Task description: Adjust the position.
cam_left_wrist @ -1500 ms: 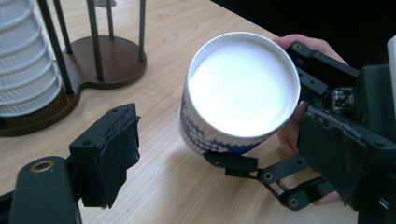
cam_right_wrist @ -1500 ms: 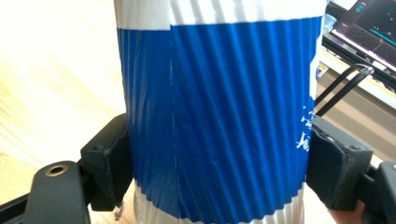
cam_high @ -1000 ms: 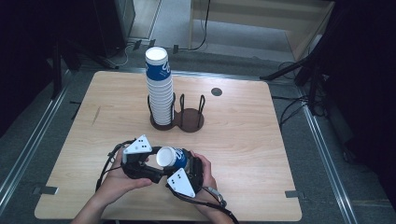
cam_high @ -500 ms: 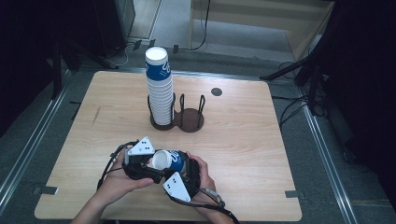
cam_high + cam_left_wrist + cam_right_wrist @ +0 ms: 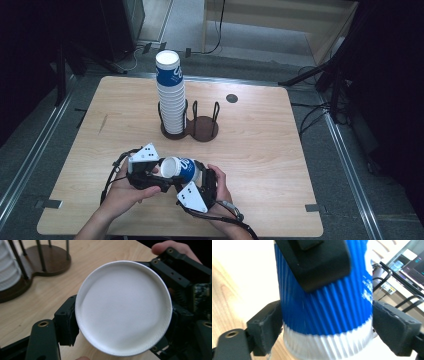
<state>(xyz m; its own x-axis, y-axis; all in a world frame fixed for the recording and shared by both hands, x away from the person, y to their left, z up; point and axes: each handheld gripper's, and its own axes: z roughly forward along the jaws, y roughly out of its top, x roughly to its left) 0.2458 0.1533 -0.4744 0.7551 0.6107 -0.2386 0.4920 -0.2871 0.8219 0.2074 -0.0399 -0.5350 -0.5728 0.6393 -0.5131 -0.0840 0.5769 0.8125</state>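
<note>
Blue cup [image 5: 180, 169] hides L claw [image 5: 150, 176] tips, clamped on it; R claw [image 5: 196, 186] just loosening, pads flanking cup.

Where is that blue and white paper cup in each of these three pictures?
High view: the cup lies on its side low at centre, between the two hands.
Left gripper view: its white bottom fills the middle.
Right gripper view: its ribbed blue wall fills the centre.
Shared landmark: the dark wooden cup holder, at upper left in the left gripper view.

Blue-and-white ribbed paper cup [image 5: 179, 169] on its side, above the table's near edge.
</note>
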